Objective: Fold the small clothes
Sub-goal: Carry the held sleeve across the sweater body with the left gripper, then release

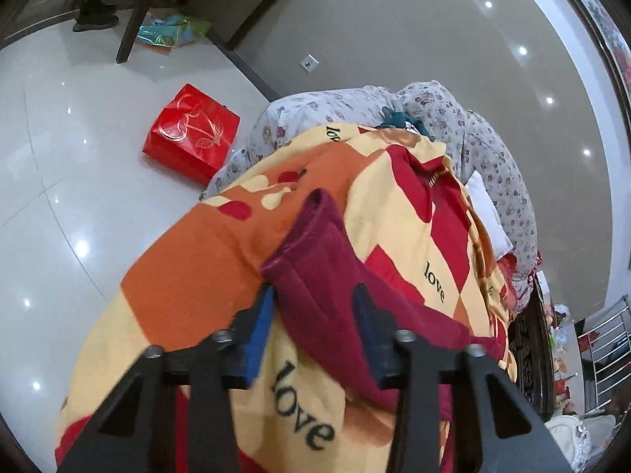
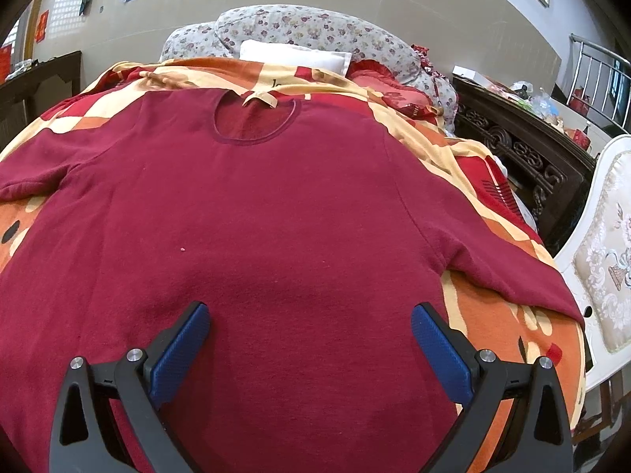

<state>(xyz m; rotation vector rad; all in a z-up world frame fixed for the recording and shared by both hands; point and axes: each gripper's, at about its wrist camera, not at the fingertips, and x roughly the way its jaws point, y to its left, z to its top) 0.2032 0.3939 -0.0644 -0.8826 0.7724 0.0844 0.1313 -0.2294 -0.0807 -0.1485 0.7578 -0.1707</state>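
Observation:
A dark red short-sleeved shirt (image 2: 252, 213) lies spread flat, front up, on a bed covered by an orange, yellow and red "love" blanket (image 2: 508, 315). Its round neckline (image 2: 256, 118) points toward the pillows. My right gripper (image 2: 309, 319) is open wide, hovering over the shirt's lower middle. In the left wrist view my left gripper (image 1: 313, 295) is open, with one sleeve (image 1: 315, 252) of the shirt lying between its blue pads. I cannot tell whether the pads touch the cloth.
A floral quilt (image 2: 315, 27) and a white pillow (image 2: 295, 55) lie at the head of the bed. A dark carved wooden cabinet (image 2: 524, 149) and a white upholstered chair (image 2: 603, 244) stand on the right. A red gift bag (image 1: 191, 130) sits on the glossy floor.

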